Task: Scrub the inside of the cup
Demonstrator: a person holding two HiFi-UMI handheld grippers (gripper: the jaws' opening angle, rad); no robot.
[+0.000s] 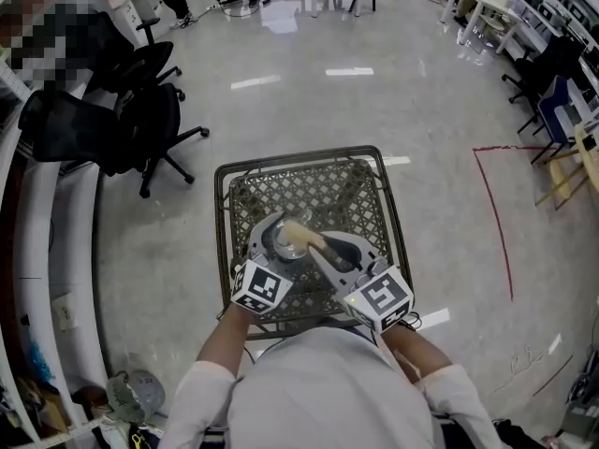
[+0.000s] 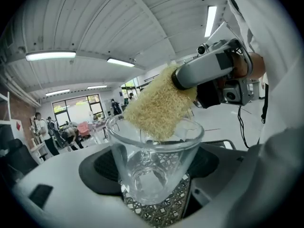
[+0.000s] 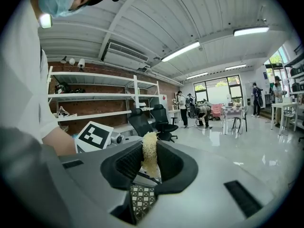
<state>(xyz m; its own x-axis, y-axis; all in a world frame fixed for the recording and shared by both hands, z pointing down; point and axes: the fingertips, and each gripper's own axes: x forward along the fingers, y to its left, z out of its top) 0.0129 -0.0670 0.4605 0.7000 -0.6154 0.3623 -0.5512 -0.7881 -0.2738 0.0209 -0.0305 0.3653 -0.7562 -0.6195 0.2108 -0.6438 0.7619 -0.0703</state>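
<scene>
My left gripper (image 1: 273, 243) is shut on a clear glass cup (image 2: 153, 165), held upright between its jaws; the cup (image 1: 281, 243) shows small in the head view. My right gripper (image 1: 329, 251) is shut on a tan scrubbing sponge (image 3: 150, 156), seen edge-on between its jaws. In the left gripper view the sponge (image 2: 156, 106) hangs over the cup's rim with its lower edge dipping just inside the mouth. In the head view the sponge (image 1: 298, 235) lies across the cup, and both grippers meet above the table.
Both grippers hover over a small metal mesh table (image 1: 314, 195). A black office chair (image 1: 112, 124) stands on the floor to the left, next to a white shelf unit (image 1: 47, 279). Red tape (image 1: 496, 213) marks the floor at right. People stand far off.
</scene>
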